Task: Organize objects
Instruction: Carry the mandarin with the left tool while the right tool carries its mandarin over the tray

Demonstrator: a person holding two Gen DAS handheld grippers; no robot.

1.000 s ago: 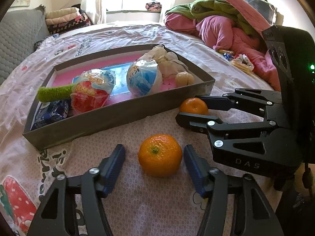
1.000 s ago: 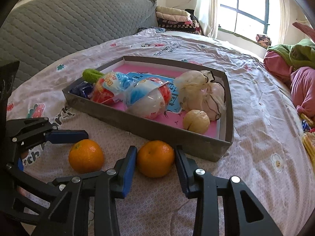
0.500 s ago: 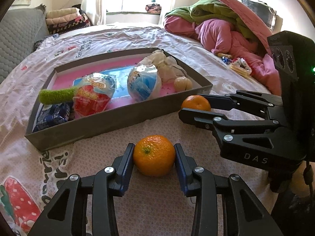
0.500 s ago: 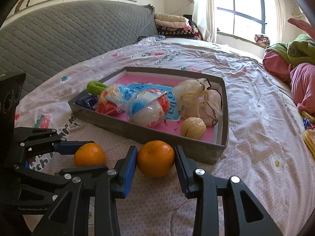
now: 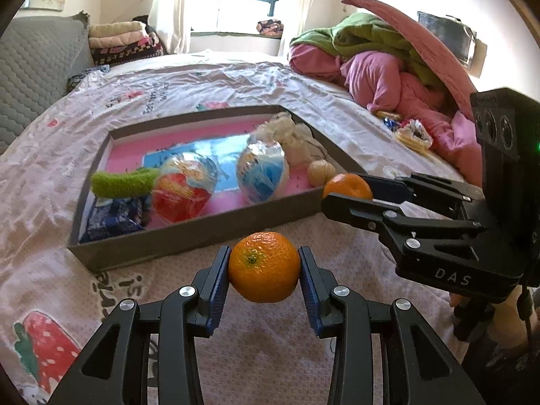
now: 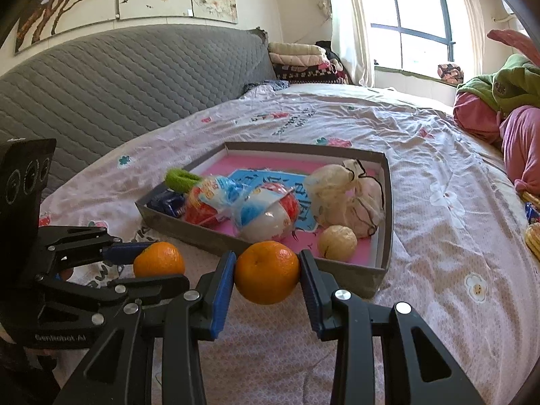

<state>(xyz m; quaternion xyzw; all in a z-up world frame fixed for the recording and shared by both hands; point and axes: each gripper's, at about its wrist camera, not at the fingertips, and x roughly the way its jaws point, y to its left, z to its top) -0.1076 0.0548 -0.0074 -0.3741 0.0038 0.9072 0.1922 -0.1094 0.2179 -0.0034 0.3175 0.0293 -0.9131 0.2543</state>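
Observation:
My left gripper (image 5: 264,278) is shut on an orange tangerine (image 5: 264,267) and holds it above the bedsheet, just in front of the grey tray (image 5: 202,231). My right gripper (image 6: 266,278) is shut on a second tangerine (image 6: 267,271), also lifted, near the tray's (image 6: 351,275) front corner. The right gripper also shows in the left wrist view (image 5: 341,192) with its tangerine (image 5: 347,185). The left gripper shows in the right wrist view (image 6: 152,265) with its tangerine (image 6: 158,259).
The pink-lined tray holds two wrapped toy eggs (image 5: 184,192) (image 5: 261,172), a green fuzzy piece (image 5: 123,182), a blue packet (image 5: 111,214), a cloth pouch (image 6: 347,195) and a walnut (image 6: 337,243). Piled bedding (image 5: 381,67) lies at right, a grey headboard (image 6: 118,84) at left.
My left gripper closed on its tangerine. Both grippers then rose, lifting the two tangerines off the sheet.

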